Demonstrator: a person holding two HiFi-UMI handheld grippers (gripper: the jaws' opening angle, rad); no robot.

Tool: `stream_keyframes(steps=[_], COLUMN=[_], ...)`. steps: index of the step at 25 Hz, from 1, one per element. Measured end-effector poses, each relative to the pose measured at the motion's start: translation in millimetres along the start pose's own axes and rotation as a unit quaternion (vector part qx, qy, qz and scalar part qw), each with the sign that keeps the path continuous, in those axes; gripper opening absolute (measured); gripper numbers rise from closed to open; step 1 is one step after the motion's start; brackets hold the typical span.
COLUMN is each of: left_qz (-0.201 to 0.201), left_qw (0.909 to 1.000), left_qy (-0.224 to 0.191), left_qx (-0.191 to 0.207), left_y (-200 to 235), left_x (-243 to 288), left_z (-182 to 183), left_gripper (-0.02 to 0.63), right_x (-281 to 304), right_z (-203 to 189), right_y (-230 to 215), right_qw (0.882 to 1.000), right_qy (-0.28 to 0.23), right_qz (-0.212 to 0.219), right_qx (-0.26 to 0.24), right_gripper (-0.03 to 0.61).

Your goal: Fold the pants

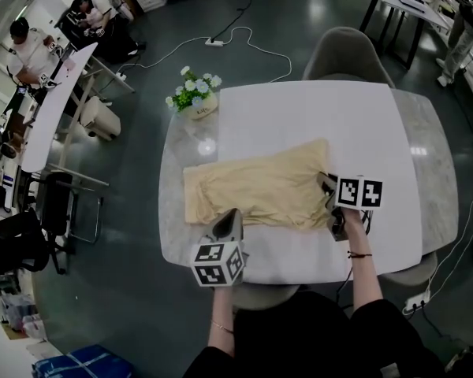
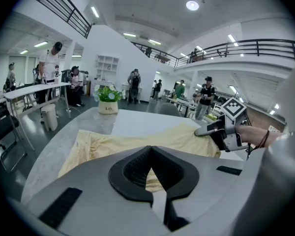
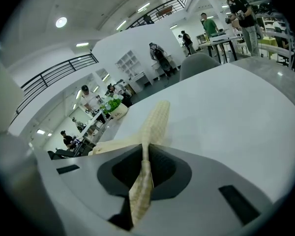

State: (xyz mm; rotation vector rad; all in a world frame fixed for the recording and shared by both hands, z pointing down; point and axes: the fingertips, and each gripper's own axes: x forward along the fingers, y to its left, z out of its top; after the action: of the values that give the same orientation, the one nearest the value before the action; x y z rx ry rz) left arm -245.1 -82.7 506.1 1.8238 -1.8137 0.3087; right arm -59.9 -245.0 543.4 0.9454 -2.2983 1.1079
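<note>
Pale yellow pants (image 1: 260,187) lie spread across the white table (image 1: 299,109). My left gripper (image 1: 230,215) is at their near edge on the left. In the left gripper view the jaws meet at the tips (image 2: 150,147), with a bit of yellow fabric (image 2: 152,181) showing in the hollow behind them. My right gripper (image 1: 329,183) holds the pants' right end. In the right gripper view a strip of the fabric (image 3: 155,122) runs up out of its shut jaws (image 3: 146,149). The left gripper view also shows the right gripper (image 2: 206,130) at the cloth's far corner.
A small pot of flowers (image 1: 195,94) stands at the table's far left corner. A grey chair (image 1: 347,53) is pushed up at the far side. Other desks with people sit beyond, at the left. A cable (image 1: 221,42) lies on the floor.
</note>
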Motion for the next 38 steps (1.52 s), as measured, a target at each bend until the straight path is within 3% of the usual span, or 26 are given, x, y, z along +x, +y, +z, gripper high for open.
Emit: stream_keyframes(steps=[18,38], left_qz=[-0.041,-0.058], left_qw=[0.9990,0.9980], left_qy=[-0.017,-0.025], left_qx=[-0.004,-0.001], left_y=[73,156], left_x=[-49,-74], left_z=[-3,2], left_gripper=[0.008,0.008], right_x=[1,44], right_z=[1,-4], right_y=[111,234], right_qw=[0.998,0.997], right_qy=[-0.041,-0.060], right_qz=[-0.029,0.002], right_qx=[-0.027,-0.056], right_gripper=[0.034,0.034])
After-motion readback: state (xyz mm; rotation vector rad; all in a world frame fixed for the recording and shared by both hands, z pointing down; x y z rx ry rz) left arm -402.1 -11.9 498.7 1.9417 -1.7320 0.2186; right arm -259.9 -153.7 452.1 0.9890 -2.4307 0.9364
